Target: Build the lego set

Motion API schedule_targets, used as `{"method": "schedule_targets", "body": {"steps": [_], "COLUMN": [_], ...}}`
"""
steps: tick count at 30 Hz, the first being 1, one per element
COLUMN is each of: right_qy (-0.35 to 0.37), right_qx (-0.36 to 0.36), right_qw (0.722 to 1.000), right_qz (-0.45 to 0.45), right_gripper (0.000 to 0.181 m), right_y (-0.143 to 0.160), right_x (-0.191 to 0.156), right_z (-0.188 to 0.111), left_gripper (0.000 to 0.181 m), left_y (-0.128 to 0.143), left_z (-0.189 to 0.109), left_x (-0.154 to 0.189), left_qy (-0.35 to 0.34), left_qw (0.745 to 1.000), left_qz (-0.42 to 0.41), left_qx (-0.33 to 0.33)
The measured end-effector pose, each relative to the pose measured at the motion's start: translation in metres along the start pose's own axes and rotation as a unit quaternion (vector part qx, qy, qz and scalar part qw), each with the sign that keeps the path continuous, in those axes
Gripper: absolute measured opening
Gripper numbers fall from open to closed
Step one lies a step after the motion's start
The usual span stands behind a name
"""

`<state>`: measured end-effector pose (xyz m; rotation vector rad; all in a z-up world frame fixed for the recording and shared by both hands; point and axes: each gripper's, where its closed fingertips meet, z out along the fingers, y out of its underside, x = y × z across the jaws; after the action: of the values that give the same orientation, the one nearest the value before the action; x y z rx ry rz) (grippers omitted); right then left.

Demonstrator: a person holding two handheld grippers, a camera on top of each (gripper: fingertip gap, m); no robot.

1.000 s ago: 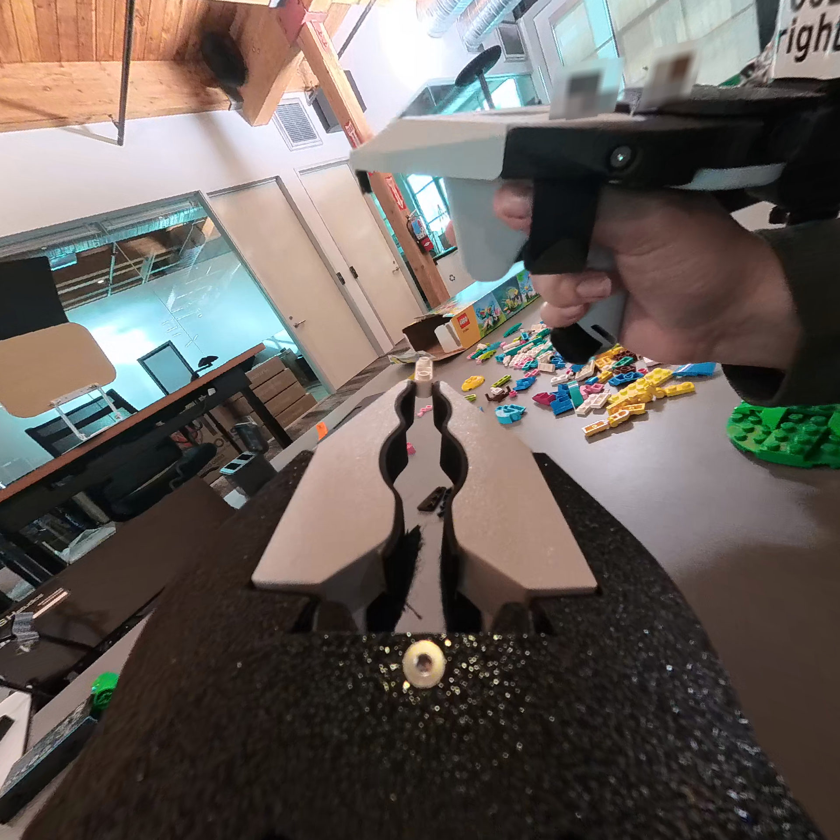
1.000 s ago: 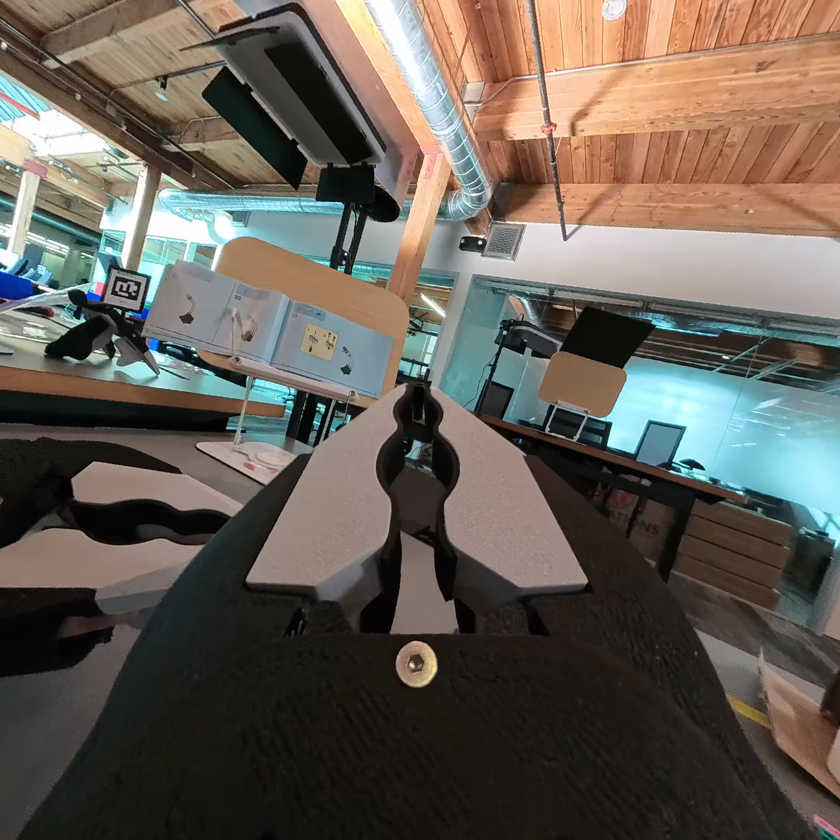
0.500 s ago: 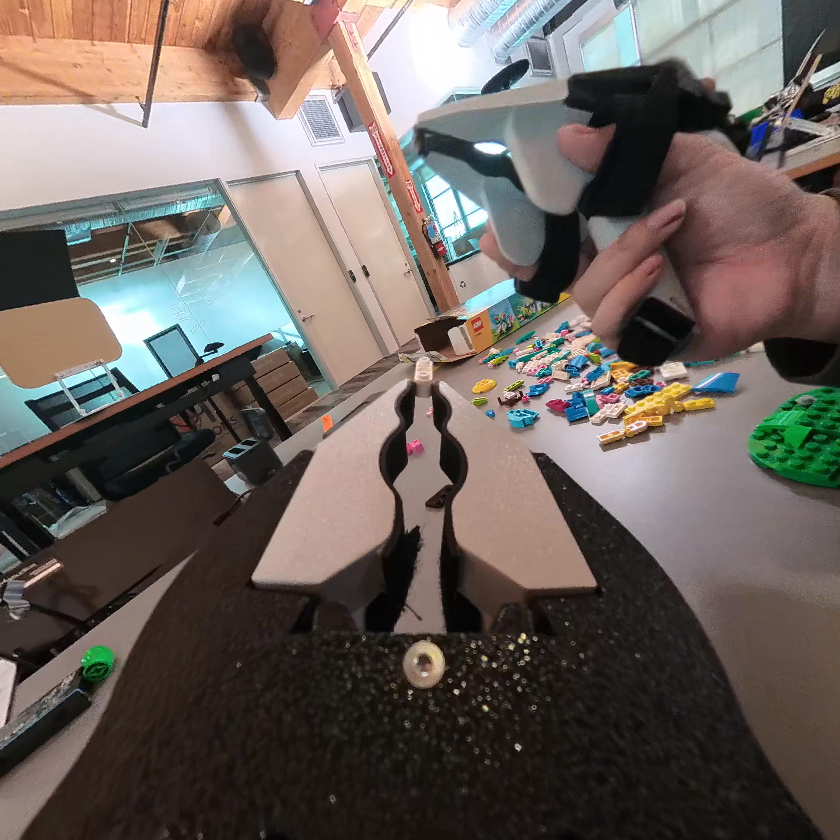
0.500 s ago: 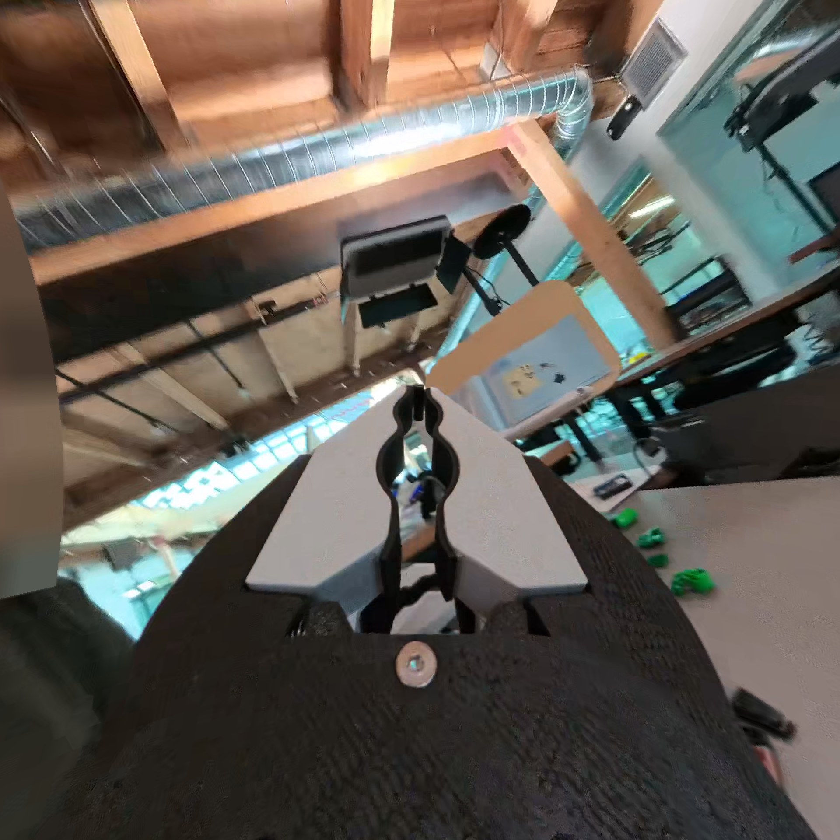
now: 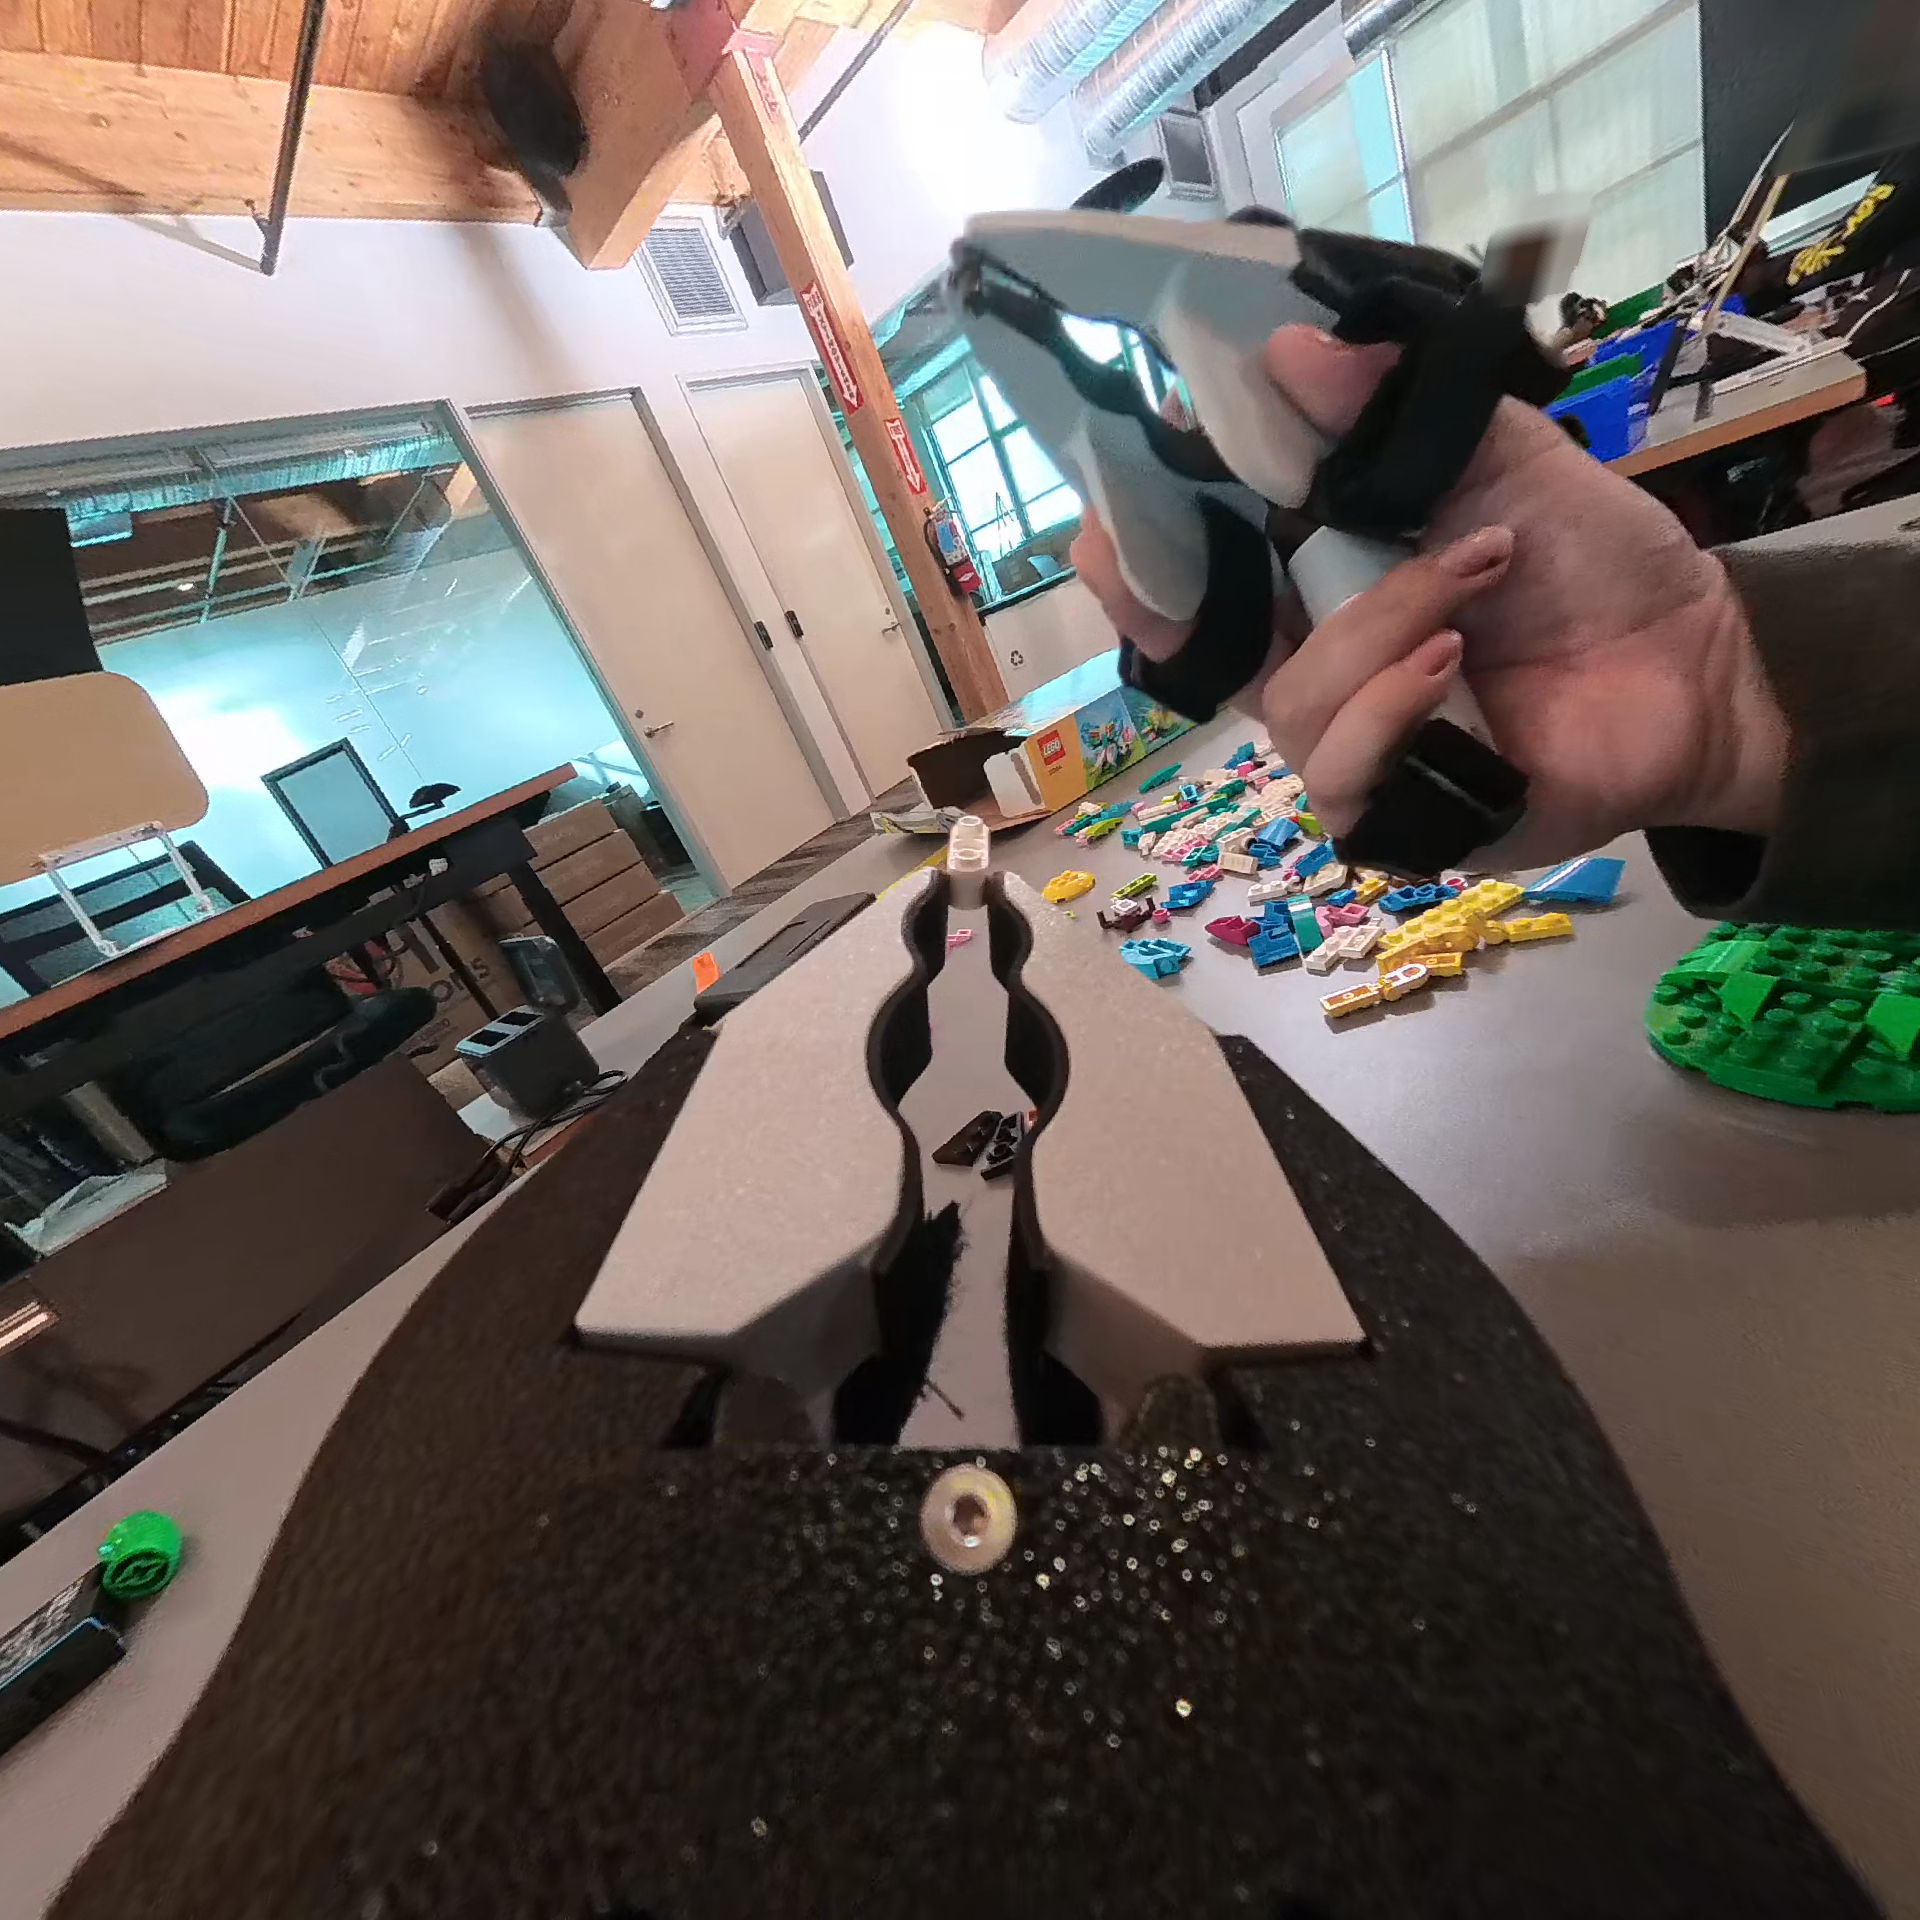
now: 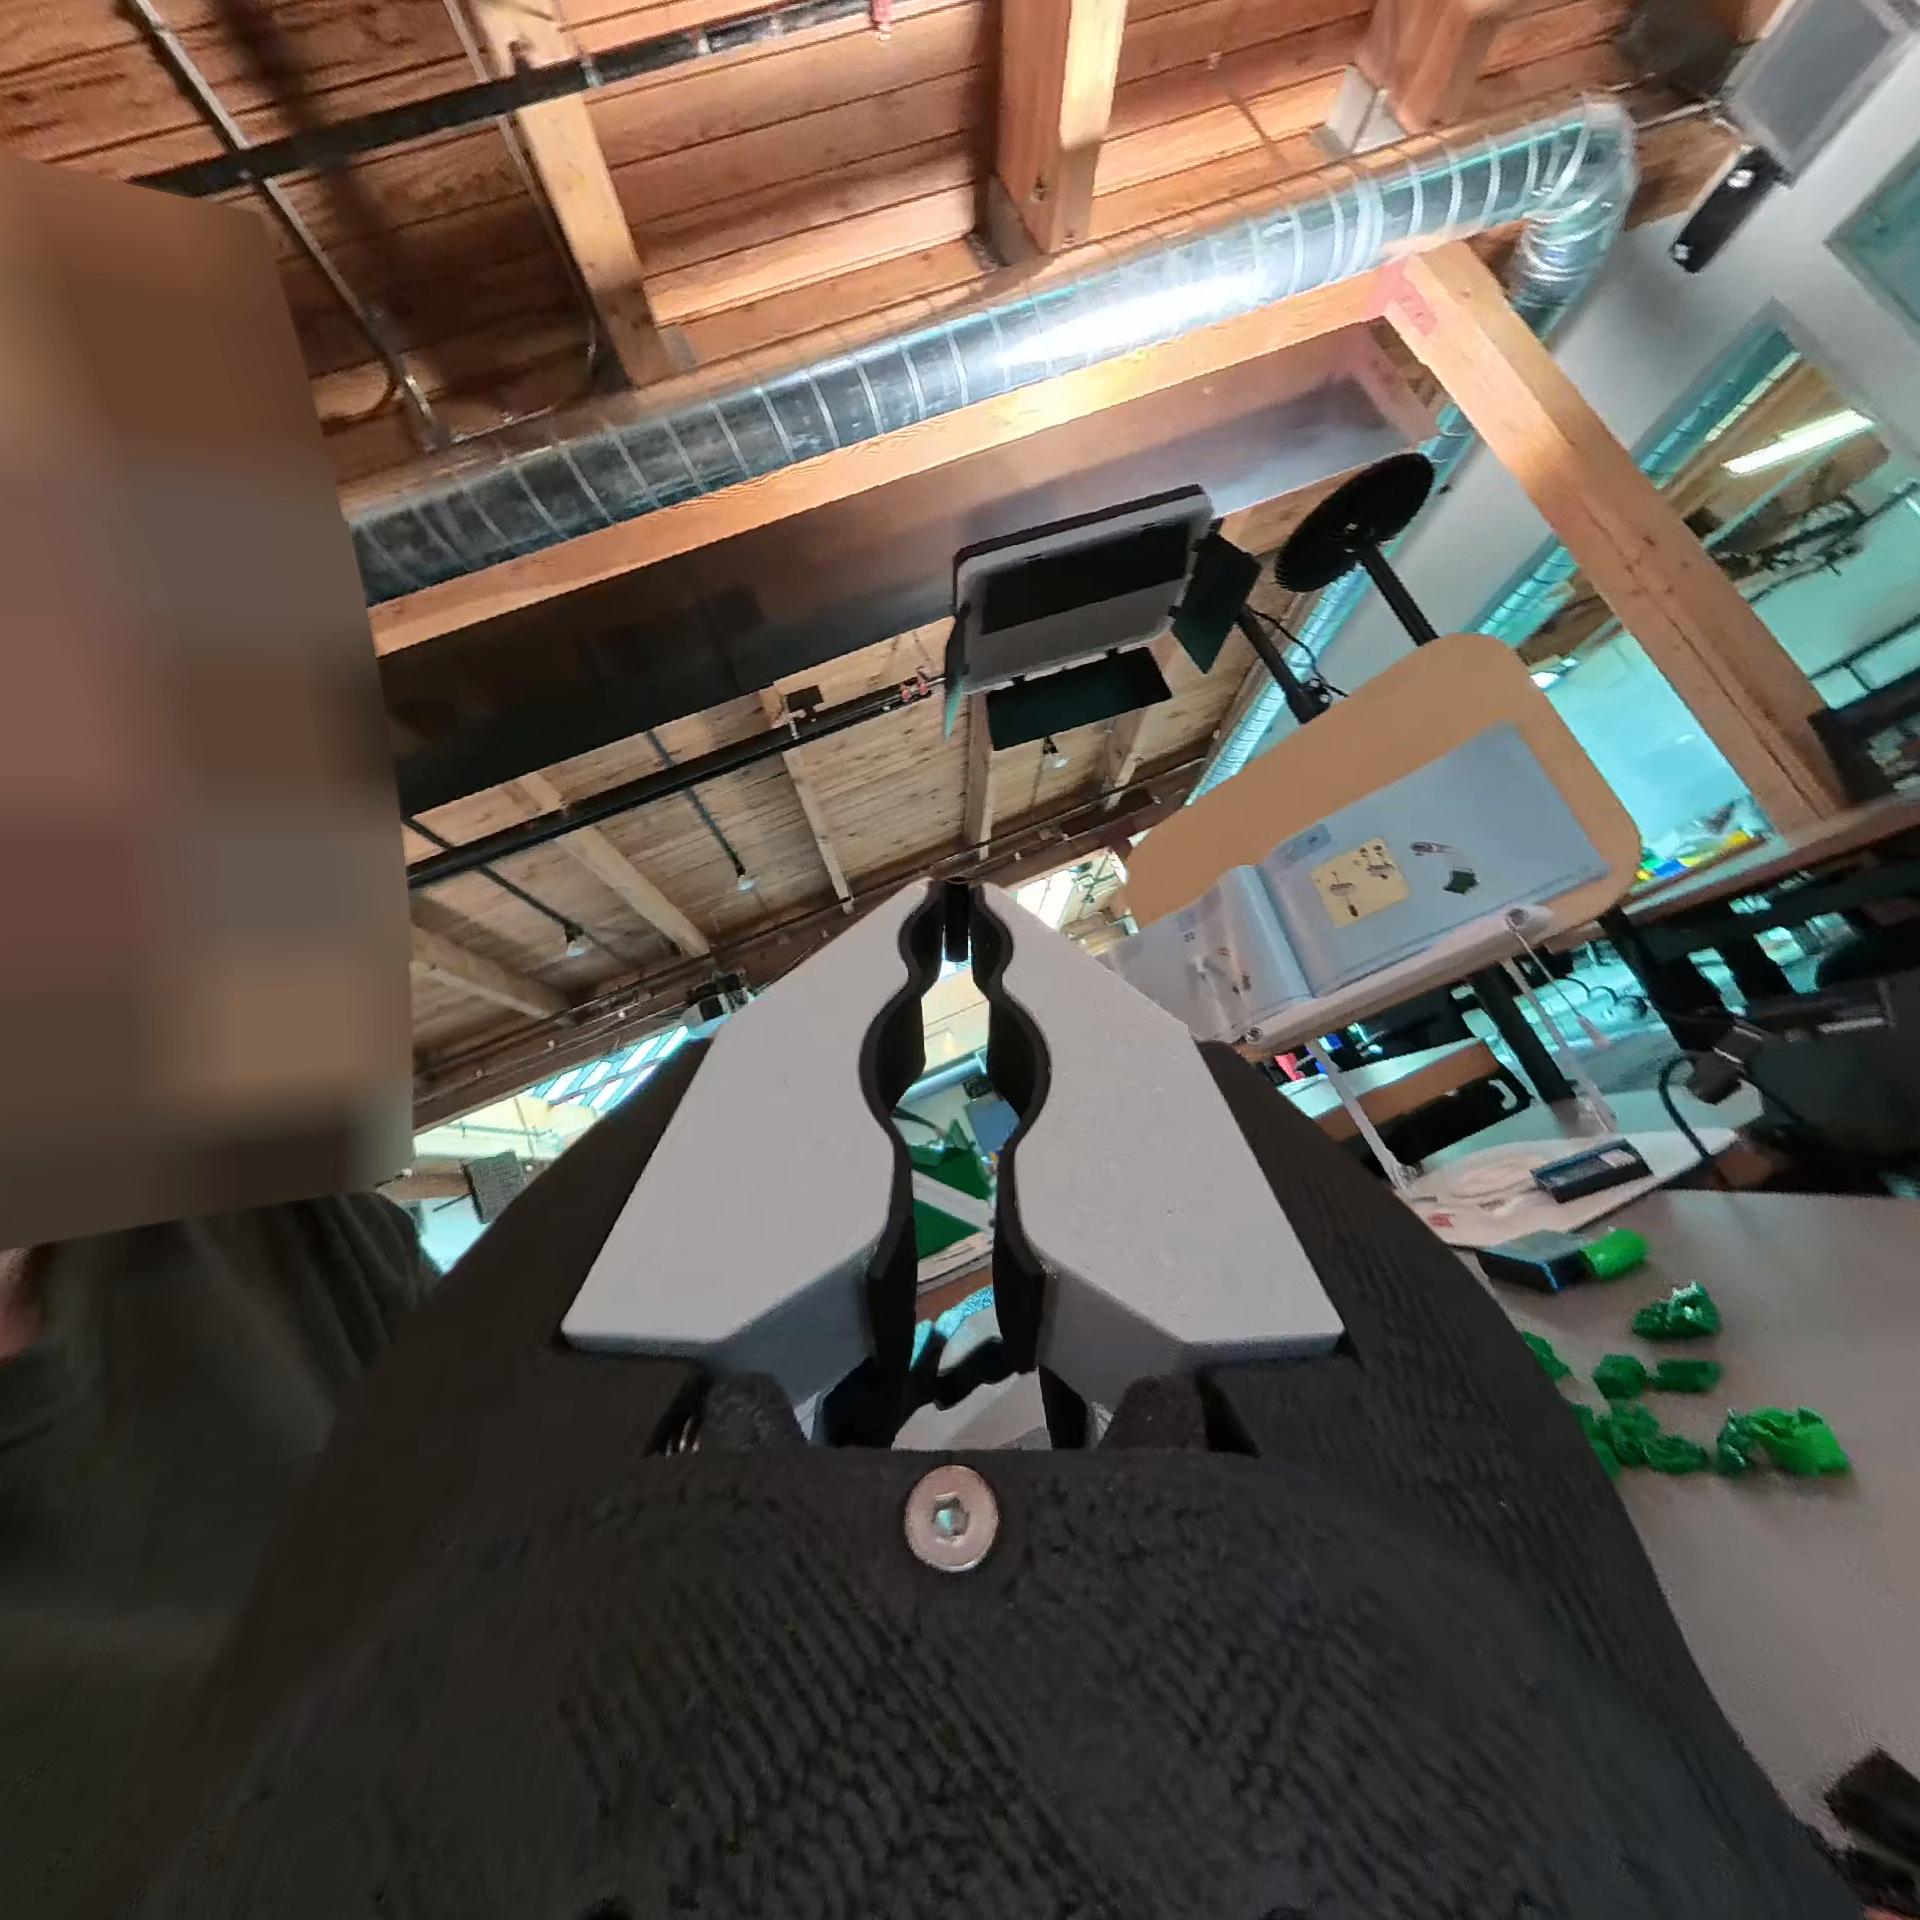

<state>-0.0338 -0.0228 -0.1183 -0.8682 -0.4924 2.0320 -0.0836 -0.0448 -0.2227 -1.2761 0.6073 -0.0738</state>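
Left tool [image 5: 968, 878] pinching a small white brick [image 5: 967, 844] at its tips above the counter [image 5: 1558, 1299], right tool [image 6: 954, 916] raised toward the ceiling, pinching a tiny dark piece [image 6: 952, 928], loose bricks [image 5: 1299, 894] and green base [image 5: 1808, 1013] on the counter.

The left gripper [image 5: 968, 883] has matt grey plastic fingers [image 5: 790, 1132] on a rough, black, glitter-flecked body with a bright metal screw [image 5: 970, 1535]; it pinches a smooth, pale plastic piece [image 5: 967, 847]. The table [image 5: 1558, 1299] is a smooth grey-brown with a soft sheen; the loose bricks [image 5: 1299, 894] and green plate [image 5: 1797, 1018] are glossy plastic. Overhead run bare wooden beams [image 6: 1039, 114] and a ribbed, shiny metal duct [image 6: 935, 384].
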Motion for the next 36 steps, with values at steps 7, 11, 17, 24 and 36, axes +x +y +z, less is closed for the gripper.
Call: {"method": "schedule_targets", "body": {"steps": [7,11,17,24,36], "right_qy": [-0.034,-0.020,0.019,0.032,0.045], "right_qx": [0.003,-0.007,-0.041,-0.059,-0.066], "right_qw": [0.999,1.000,0.996,0.996,0.994], "right_qz": [-0.002,-0.014,-0.073,-0.066,-0.071], "right_gripper": [0.003,0.003,0.003,0.003,0.003], "right_y": [0.003,0.008,0.021,0.035,0.035], "right_x": [-0.009,-0.005,0.008,0.020,0.024], "right_z": [0.000,0.001,-0.001,-0.003,-0.003], "left_gripper": [0.005,0.005,0.005,0.005,0.005], "left_y": [0.000,-0.001,-0.002,-0.002,-0.002], "left_z": [0.000,0.000,0.000,-0.001,0.000], "left_x": [0.002,0.002,0.005,0.005,0.006], "left_qy": [0.005,0.006,0.013,0.015,0.018], "left_qw": [1.000,1.000,1.000,1.000,1.000], "left_qz": [0.001,0.001,0.004,0.001,-0.004], "left_qx": [0.002,0.004,0.007,0.008,0.008]}}
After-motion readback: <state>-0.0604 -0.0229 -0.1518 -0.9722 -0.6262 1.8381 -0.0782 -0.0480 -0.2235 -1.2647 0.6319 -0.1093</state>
